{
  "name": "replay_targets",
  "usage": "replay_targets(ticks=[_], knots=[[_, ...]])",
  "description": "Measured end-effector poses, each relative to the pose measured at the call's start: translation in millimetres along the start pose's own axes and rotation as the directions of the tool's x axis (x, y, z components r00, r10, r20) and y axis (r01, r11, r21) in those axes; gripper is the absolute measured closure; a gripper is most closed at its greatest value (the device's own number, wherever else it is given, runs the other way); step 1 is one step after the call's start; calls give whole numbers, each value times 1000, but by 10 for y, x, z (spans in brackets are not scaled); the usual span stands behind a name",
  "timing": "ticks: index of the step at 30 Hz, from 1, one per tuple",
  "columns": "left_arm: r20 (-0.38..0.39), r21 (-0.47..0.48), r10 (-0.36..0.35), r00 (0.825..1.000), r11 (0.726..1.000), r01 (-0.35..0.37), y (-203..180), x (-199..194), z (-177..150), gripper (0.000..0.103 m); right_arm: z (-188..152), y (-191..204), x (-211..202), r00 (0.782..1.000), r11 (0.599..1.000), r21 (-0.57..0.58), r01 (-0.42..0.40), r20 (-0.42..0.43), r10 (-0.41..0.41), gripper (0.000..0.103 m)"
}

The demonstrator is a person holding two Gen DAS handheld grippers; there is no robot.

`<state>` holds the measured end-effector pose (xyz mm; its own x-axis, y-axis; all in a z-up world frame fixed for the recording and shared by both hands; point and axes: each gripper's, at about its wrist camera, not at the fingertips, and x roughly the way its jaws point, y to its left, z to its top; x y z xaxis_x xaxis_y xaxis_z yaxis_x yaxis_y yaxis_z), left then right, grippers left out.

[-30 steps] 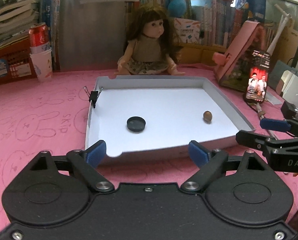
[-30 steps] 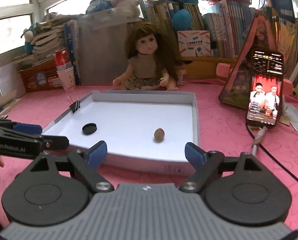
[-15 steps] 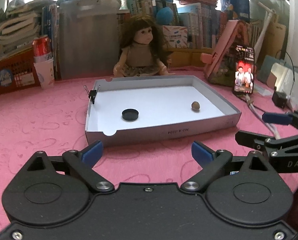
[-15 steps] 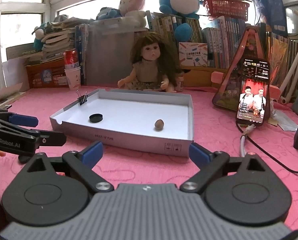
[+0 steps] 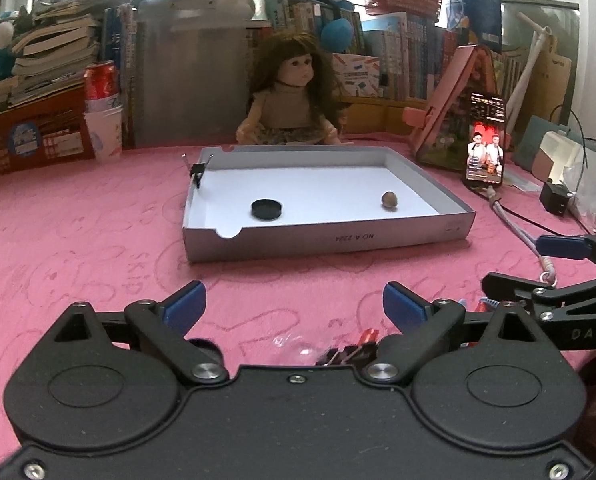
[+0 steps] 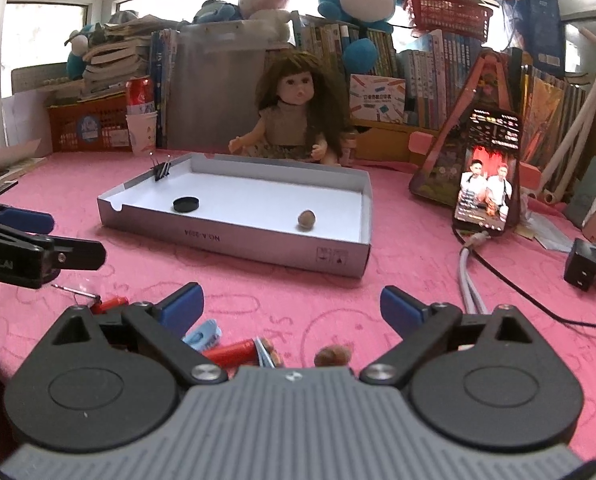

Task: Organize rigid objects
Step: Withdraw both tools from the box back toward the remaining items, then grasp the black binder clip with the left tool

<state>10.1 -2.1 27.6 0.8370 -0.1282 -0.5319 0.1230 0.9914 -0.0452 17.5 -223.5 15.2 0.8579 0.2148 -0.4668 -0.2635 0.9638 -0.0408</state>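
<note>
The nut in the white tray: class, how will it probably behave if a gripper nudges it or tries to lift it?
The nut looks small and rounded, so a nudge would probably send it rolling across the smooth floor of the tray until a wall stops it. It seems hard and light, so lifting should be easy, though its curved shell could slip from flat fingers.

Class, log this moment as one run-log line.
left gripper: open, empty | right gripper: open, empty | tray: black cap, nut | red battery: outside tray
</note>
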Motion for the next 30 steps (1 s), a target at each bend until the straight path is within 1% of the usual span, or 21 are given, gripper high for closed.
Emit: replay_targets(ticks=[4,7,8,10,12,13,14,15,16,17,18,19,20,22,25,30], knots=[[-20,12,5,1000,1000,-5,-8,-9,-86,8,-67,-20,-29,1000,1000,-3,13,-27,-13,4],[-21,31,-1,1000,1000,2,-39,-39,-140,9,-107,-8,-59,999,1000,-19,23,-35,-24,8],[-21,41,-3,1000,999,4,-58,-53,-155,10,-117,-5,-68,999,999,-25,24,-38,-24,9],[-23,59,-6,1000,998,7,-91,-72,-179,18,-132,3,-83,999,999,-27,19,-42,-20,13],[-31,67,-8,999,998,10,-118,-92,-202,27,-146,7,-93,999,1000,-20,13,-47,-14,17],[-35,65,-11,999,998,13,-125,-102,-213,30,-156,9,-95,999,1000,-16,9,-49,-10,20],[-38,62,-11,999,998,13,-134,-115,-223,36,-164,13,-97,999,1000,-12,5,-52,-6,24],[-43,57,-12,999,998,14,-138,-128,-229,46,-174,18,-102,999,1000,-7,4,-54,-4,27],[-47,51,-18,999,999,20,-141,-144,-227,50,-182,21,-105,998,1000,-4,1,-56,-2,36],[-50,38,-31,998,999,33,-142,-171,-225,57,-188,19,-111,998,1000,1,1,-55,-1,51],[-53,28,-38,998,999,39,-135,-190,-214,60,-197,22,-121,999,1000,7,4,-53,-3,55],[-55,20,-49,997,999,50,-136,-217,-212,60,-200,22,-127,999,1000,10,8,-53,-8,61],[-57,19,-64,996,998,65,-149,-243,-216,60,-202,20,-133,999,1000,13,6,-54,-6,64],[-61,30,-83,995,996,85,-181,-261,-225,60,-212,19,-143,998,1000,18,-13,-57,14,64],[-64,46,-66,996,997,69,-226,-218,-252,60,-228,51,-137,998,1000,-2,-26,-60,25,64],[-98,22,-68,993,997,70,-198,-76,-278,59,-248,84,-94,997,999,-12,-38,-70,38,65]])
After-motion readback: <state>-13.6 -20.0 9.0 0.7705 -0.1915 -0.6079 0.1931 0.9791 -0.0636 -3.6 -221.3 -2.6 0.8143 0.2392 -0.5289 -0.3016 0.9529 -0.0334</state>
